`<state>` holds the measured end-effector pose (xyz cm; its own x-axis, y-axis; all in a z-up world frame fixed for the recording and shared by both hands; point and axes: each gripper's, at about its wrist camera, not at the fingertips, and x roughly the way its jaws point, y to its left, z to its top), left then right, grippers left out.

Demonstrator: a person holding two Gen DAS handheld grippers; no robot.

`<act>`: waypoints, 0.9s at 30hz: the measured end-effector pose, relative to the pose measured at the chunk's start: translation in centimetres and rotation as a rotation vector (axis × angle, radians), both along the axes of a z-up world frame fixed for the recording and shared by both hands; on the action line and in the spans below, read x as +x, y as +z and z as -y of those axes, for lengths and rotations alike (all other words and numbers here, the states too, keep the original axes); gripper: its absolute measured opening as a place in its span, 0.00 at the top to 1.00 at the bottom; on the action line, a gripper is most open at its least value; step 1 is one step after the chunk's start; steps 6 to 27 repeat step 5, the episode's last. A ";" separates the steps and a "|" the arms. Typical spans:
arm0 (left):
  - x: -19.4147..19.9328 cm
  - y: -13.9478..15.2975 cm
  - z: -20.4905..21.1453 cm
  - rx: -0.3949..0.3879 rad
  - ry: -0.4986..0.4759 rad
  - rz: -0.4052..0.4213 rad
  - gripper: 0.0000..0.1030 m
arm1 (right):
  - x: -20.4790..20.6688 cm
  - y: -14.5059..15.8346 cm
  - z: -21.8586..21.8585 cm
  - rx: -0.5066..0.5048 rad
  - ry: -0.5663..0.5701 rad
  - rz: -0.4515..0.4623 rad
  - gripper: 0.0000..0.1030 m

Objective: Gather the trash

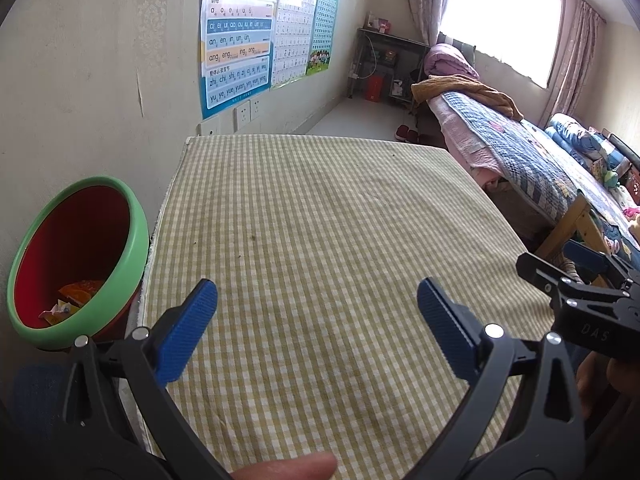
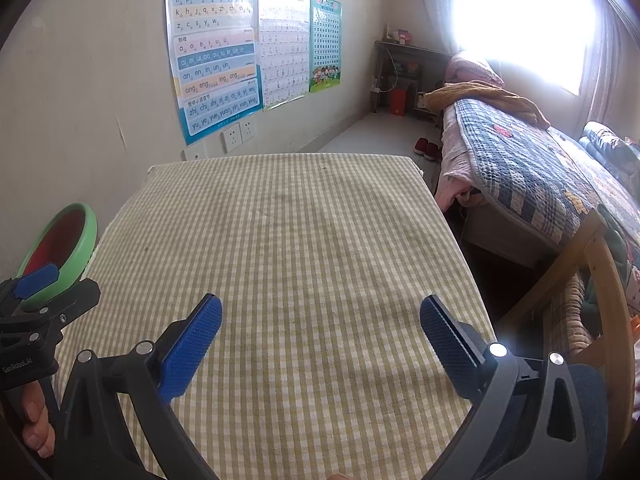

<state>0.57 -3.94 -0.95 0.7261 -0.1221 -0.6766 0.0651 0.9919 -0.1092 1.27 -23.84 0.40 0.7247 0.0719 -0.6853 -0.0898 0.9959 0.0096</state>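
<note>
A red bin with a green rim point(image 1: 140, 240) stands at the table's left edge; orange and yellow wrappers point(image 1: 74, 296) lie at its bottom. The right wrist view shows the same bin point(image 2: 86, 236) at far left. My left gripper point(image 1: 316, 292) hangs open over the near part of the checked tablecloth point(image 1: 312, 208), nothing between its blue pads. My right gripper point(image 2: 320, 308) is also open and empty above the cloth point(image 2: 288, 232). Each gripper shows at the edge of the other's view: the right gripper point(image 1: 580, 280), the left gripper point(image 2: 36, 288). No trash shows on the cloth.
A wall with posters point(image 1: 240, 36) and sockets point(image 2: 238, 134) runs behind the table. A bed with a quilt point(image 1: 532, 160) lies to the right, with a wooden chair frame point(image 2: 600, 264) close by. Slippers point(image 2: 426, 148) sit on the floor beyond. A thumb point(image 1: 288, 466) shows at the bottom.
</note>
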 end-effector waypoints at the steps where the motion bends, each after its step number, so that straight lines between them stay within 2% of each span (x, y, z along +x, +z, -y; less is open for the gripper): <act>1: 0.0 0.0 0.0 0.001 0.000 -0.002 0.05 | 0.0 0.0 0.0 0.000 0.000 0.000 0.07; 27: 0.1 0.0 0.0 0.004 0.005 -0.006 0.05 | 0.0 -0.1 -0.1 -0.001 0.000 -0.003 0.07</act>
